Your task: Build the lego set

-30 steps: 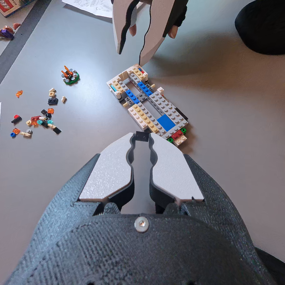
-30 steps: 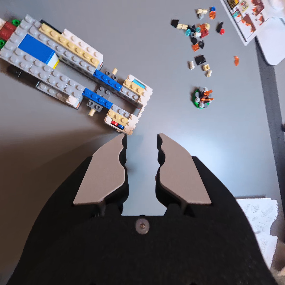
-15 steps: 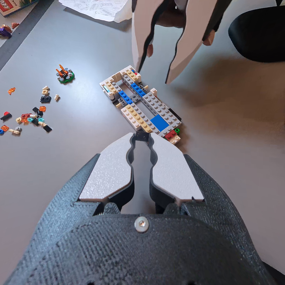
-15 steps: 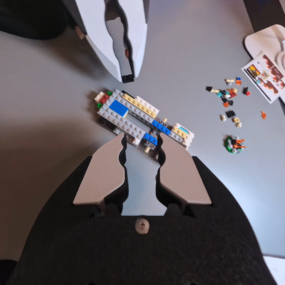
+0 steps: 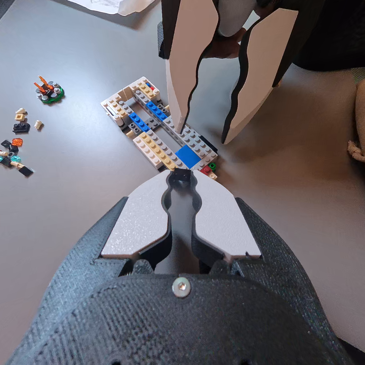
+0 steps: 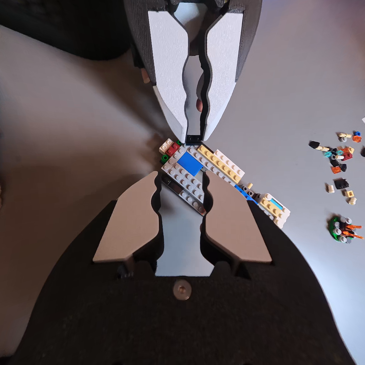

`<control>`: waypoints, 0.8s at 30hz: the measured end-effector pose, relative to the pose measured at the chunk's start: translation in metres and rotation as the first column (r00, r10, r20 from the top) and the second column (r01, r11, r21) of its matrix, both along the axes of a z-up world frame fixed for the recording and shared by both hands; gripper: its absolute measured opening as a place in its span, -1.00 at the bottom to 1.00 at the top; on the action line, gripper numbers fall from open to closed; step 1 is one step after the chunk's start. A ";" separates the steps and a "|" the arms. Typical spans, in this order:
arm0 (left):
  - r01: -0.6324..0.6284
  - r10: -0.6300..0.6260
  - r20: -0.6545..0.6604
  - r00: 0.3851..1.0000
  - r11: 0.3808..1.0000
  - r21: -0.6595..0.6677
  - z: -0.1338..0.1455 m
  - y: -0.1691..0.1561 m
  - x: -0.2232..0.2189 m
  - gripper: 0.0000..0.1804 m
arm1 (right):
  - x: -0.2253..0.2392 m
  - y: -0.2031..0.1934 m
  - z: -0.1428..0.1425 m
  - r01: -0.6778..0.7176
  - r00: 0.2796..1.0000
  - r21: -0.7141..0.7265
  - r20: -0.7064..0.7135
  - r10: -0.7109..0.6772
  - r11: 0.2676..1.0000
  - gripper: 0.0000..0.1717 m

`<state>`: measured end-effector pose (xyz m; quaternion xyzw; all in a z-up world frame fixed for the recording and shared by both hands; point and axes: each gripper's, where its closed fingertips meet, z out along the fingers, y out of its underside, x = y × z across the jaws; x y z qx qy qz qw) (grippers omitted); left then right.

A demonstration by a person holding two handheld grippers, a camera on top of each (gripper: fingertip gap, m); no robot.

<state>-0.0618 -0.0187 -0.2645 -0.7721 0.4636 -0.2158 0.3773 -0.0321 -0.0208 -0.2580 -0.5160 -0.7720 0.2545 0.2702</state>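
Observation:
A long brick build [image 5: 158,134] of grey, tan, white and blue bricks lies flat on the grey table [image 5: 79,197]. My left gripper [image 5: 181,174] is shut on a small black brick [image 5: 181,175], held just over the build's near end beside a red brick [image 5: 206,169]. The right wrist view shows that same black brick [image 6: 194,138] pinched between the left fingertips. My right gripper [image 6: 181,175] is open and straddles the build's grey side [image 6: 187,183] next to the blue tile [image 6: 189,161]. In the left wrist view one right fingertip [image 5: 180,126] rests on the grey studs.
Loose small pieces [image 5: 15,146] and a green round piece with orange flames [image 5: 49,91] lie to the left of the build. Paper [image 5: 110,6] lies at the far edge. A black object [image 5: 335,39] and beige cloth [image 5: 359,118] are at the right. Less than 4 cm separates the two grippers' tips.
My right gripper moved from the build's far end to straddle its grey side and opened slightly. My left gripper, still holding the black brick, came closer to the build's near end.

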 end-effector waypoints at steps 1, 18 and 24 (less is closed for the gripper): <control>0.000 0.000 -0.005 1.000 1.000 0.000 -0.001 0.000 0.000 -0.82 | -0.001 -0.001 0.000 -0.001 1.000 -0.003 -0.003 0.001 1.000 -0.53; -0.131 0.099 0.122 0.988 0.949 0.288 0.060 0.012 -0.001 -0.82 | -0.031 0.000 0.055 0.033 0.952 -0.583 -0.229 -0.203 0.812 -0.75; -0.147 0.123 0.083 0.989 0.884 0.444 0.077 0.011 0.001 -0.82 | -0.037 0.008 0.071 0.044 0.930 -0.792 -0.190 -0.315 0.608 -0.79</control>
